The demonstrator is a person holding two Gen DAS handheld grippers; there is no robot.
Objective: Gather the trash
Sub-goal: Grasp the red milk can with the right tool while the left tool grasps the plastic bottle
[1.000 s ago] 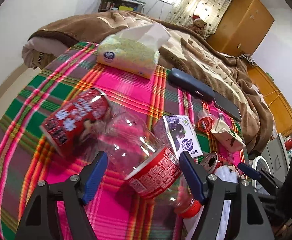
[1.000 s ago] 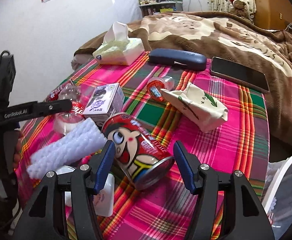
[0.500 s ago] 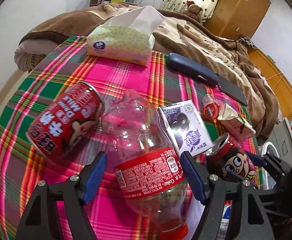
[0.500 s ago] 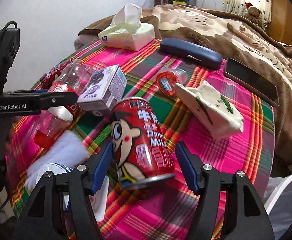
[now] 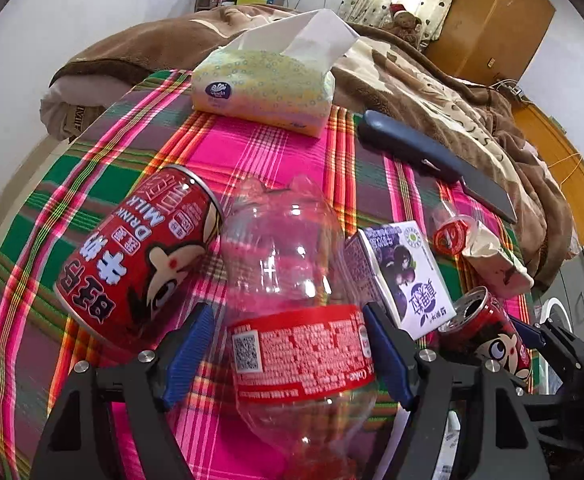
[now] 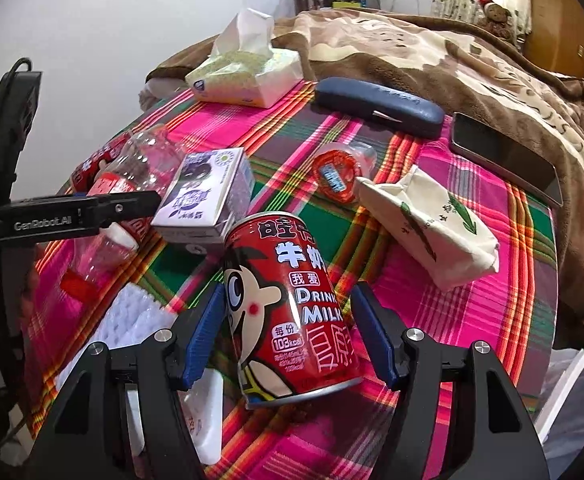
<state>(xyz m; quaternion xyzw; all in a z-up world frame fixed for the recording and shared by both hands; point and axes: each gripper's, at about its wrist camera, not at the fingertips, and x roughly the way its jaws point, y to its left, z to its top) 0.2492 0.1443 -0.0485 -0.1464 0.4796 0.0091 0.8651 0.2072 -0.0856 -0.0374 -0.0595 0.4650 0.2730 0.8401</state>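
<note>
Both tools are loaded and nothing shows in the bin yet, so by my reading the collecting is barely begun.

Far left on the plaid cloth (image 5: 251, 152), a second red milk can (image 5: 139, 264) lies on its side, untouched, smooth printed metal. Beside it, the left gripper (image 5: 287, 356) is clamped on the clear plastic bottle (image 5: 287, 280), blue pads pressing its red label; the thin, crinkled body rides just above the cloth, cap end toward the camera.

Moving right, the purple drink carton (image 6: 207, 192) sits square-edged and boxy, with the small red-lidded cup (image 6: 336, 172) and the crumpled cream paper bag (image 6: 428, 224) beyond, all waiting.

Next, the right gripper (image 6: 287, 336) is closed on the red milk can (image 6: 292, 304), held tilted above the cloth, open rim near the lens, glossy cylinder.

At far right, the white bin rim (image 6: 572, 380) peeks in with a bag liner, near the right tool.

The soft tissue pack (image 6: 243, 76), the hard blue glasses case (image 6: 376, 104) and the flat phone (image 6: 504, 156) look like keepers.
</note>
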